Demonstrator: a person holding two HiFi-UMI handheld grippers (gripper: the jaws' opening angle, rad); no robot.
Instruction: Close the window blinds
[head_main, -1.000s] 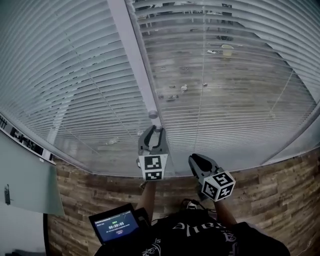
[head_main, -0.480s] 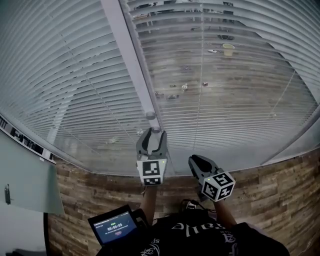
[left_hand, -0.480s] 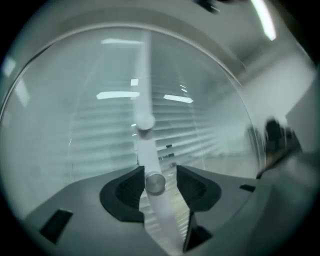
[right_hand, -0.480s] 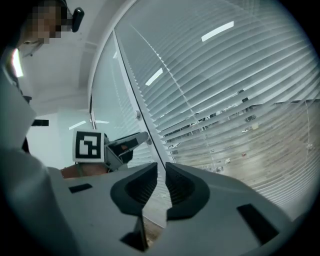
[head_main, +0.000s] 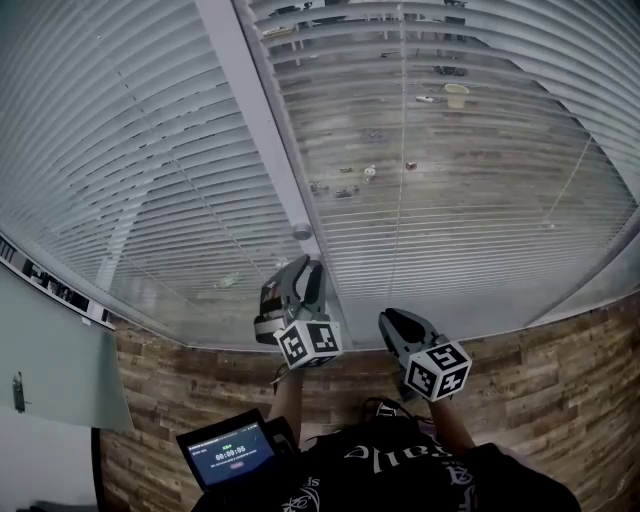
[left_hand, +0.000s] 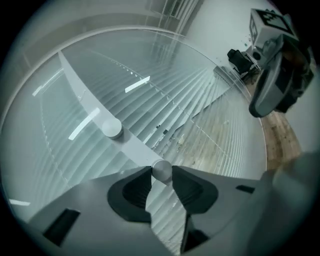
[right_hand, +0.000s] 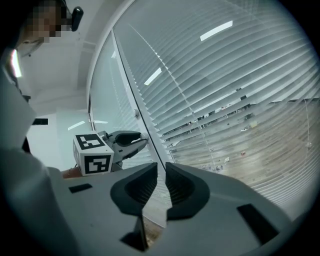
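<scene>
The white horizontal-slat window blinds (head_main: 480, 200) hung behind glass, divided into a left and a right section by a grey upright metal frame post (head_main: 255, 110). Two round silver metal knobs sat on that post, the upper knob (head_main: 302, 231) above the lower knob (left_hand: 161, 170). The left gripper (head_main: 308, 266) stood in front of the post, below the upper knob. Its fingers (left_hand: 135, 187), having just closed further, lay on either side of the lower knob, touching it. The right gripper (head_main: 388, 318) stood just to the right, nearer the person, its fingers (right_hand: 145, 185) narrowly apart with nothing between them. The brown wood-plank floor (head_main: 560, 370) lay below the window. A black small-screen tablet (head_main: 232, 452) sat lower left, at the person's waist.
</scene>
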